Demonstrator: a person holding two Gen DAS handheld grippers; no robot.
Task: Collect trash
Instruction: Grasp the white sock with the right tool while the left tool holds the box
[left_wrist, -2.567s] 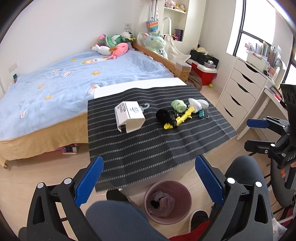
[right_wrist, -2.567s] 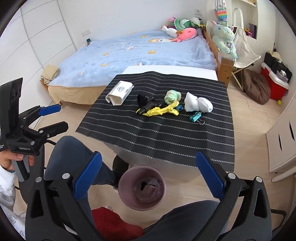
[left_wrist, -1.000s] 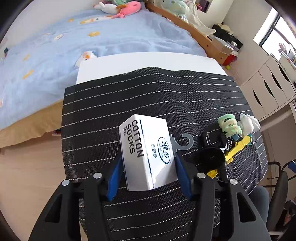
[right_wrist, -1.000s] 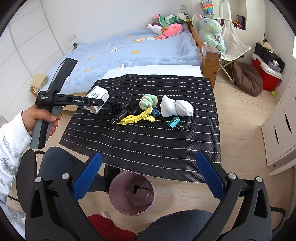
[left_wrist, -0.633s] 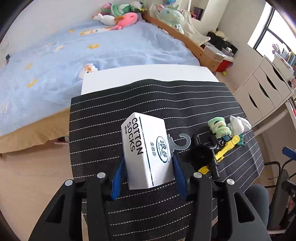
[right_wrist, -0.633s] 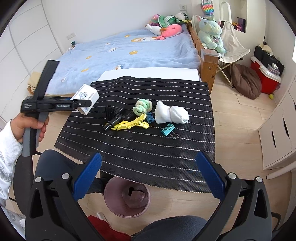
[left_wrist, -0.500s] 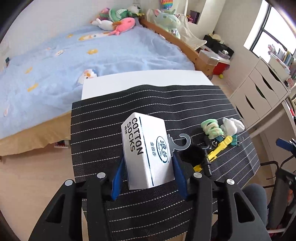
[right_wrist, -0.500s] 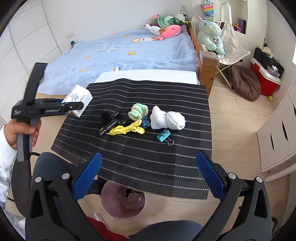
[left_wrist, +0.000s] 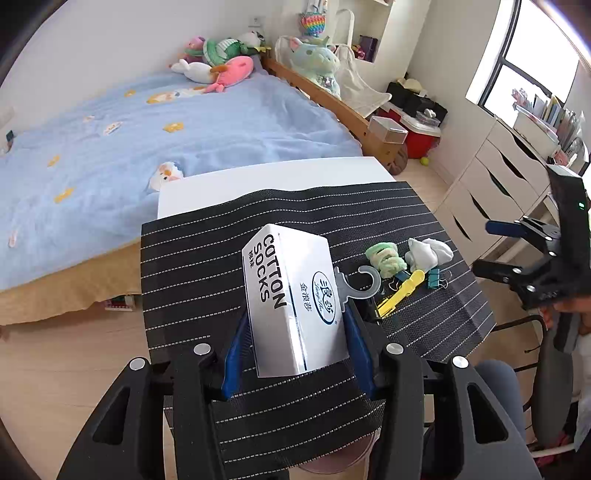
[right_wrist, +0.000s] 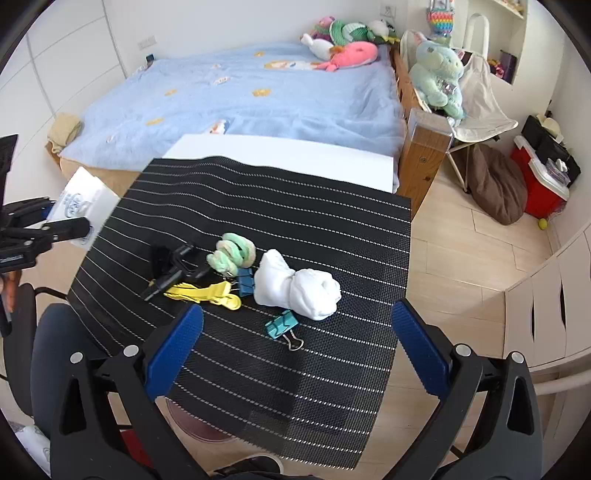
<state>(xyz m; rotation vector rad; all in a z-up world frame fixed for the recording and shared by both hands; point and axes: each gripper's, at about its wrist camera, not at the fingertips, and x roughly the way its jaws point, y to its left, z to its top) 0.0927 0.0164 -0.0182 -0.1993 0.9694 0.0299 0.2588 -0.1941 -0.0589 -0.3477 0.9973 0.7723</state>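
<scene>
Two grippers: left gripper (left_wrist: 295, 343) fingers clamp sock box (left_wrist: 293, 299); right gripper (right_wrist: 295, 354) fingers spread.

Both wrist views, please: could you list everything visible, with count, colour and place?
Sock box: one, white, held up in the left gripper.
Mat: one, black with white stripes, on the table.
Table: one, white, beside the bed.
Green roll: one, mid-mat.
White roll: one, right of the green roll.
Yellow clip: one, near the black clip.
Black clip: one, left of the green roll.
Binder clips: two, blue and teal.
Bin: one, pink, under the table's near edge.
Bed: one, blue cover.
Left gripper: shut on the box.
Right gripper: open, over the mat.
</scene>
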